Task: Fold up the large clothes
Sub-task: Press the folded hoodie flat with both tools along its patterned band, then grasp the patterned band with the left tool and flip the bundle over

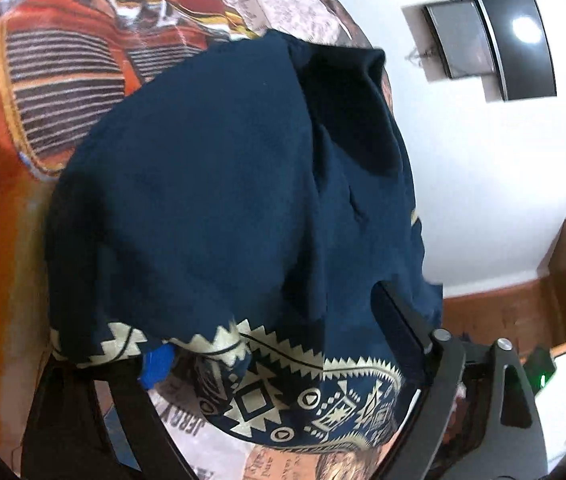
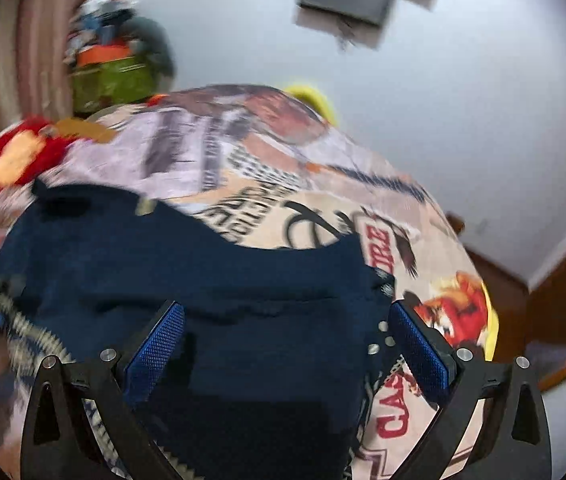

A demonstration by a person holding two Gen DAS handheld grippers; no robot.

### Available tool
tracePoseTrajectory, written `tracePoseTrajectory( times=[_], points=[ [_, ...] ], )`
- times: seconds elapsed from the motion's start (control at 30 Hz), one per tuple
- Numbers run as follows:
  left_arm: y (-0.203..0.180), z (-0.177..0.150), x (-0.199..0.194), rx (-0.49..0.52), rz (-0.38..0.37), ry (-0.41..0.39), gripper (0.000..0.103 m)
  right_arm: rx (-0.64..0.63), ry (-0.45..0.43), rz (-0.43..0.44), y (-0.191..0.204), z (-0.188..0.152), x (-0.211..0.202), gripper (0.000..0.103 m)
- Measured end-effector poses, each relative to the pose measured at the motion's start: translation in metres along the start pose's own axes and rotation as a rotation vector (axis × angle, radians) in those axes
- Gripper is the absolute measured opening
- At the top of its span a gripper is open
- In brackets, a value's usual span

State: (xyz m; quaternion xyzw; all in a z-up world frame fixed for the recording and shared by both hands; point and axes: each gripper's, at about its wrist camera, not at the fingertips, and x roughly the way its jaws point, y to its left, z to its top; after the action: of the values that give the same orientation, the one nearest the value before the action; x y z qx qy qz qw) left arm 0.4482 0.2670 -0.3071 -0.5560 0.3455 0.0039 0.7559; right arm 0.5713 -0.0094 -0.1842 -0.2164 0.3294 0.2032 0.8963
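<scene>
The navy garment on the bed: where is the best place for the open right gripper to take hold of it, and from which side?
Probably the plain edge of the navy garment toward the right, beside the right gripper's right finger. It lies thin on the printed bedspread, so slide one finger under from the bedspread side.

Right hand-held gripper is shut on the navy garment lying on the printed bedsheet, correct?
Not quite. The right wrist view shows the right hand-held gripper open, its blue pads spread wide apart over the navy garment, clamping nothing. The rest holds: the garment does lie on the printed bedsheet.
</scene>
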Motion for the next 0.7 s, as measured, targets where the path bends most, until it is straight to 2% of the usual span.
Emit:
tracePoseTrajectory(
  times=[0.07, 0.1, 0.13, 0.23, 0.37, 0.5, 0.57, 0.7],
  points=[
    [-0.001, -0.001, 0.000, -0.007, 0.018, -0.014, 0.074, -0.021, 0.000, 0.050, 0.012, -0.004, -0.006, 0.102],
    [-0.001, -0.001, -0.001, -0.008, 0.036, -0.018, 0.062, -0.024, 0.006, 0.084, 0.018, -0.006, -0.008, 0.102],
    [-0.001, -0.001, -0.001, -0.001, 0.053, -0.015, 0.045, -0.024, 0.014, 0.107, 0.024, -0.008, -0.008, 0.102],
    [-0.002, -0.001, -0.003, 0.060, 0.088, -0.012, 0.023, -0.033, 0.056, 0.143, 0.038, -0.017, 0.003, 0.102],
    [-0.032, -0.008, -0.011, 0.220, 0.165, -0.080, 0.011, -0.034, 0.141, 0.158, 0.051, -0.031, 0.026, 0.102],
    [-0.077, -0.025, -0.020, 0.459, 0.259, -0.169, 0.007, 0.088, 0.210, 0.230, 0.037, -0.038, 0.045, 0.102],
    [-0.100, -0.035, -0.022, 0.563, 0.276, -0.199, 0.007, 0.152, 0.226, 0.257, 0.027, -0.038, 0.044, 0.102],
    [-0.129, -0.040, -0.022, 0.655, 0.268, -0.226, 0.006, 0.311, 0.210, 0.360, 0.008, -0.034, 0.032, 0.102]
  ],
)
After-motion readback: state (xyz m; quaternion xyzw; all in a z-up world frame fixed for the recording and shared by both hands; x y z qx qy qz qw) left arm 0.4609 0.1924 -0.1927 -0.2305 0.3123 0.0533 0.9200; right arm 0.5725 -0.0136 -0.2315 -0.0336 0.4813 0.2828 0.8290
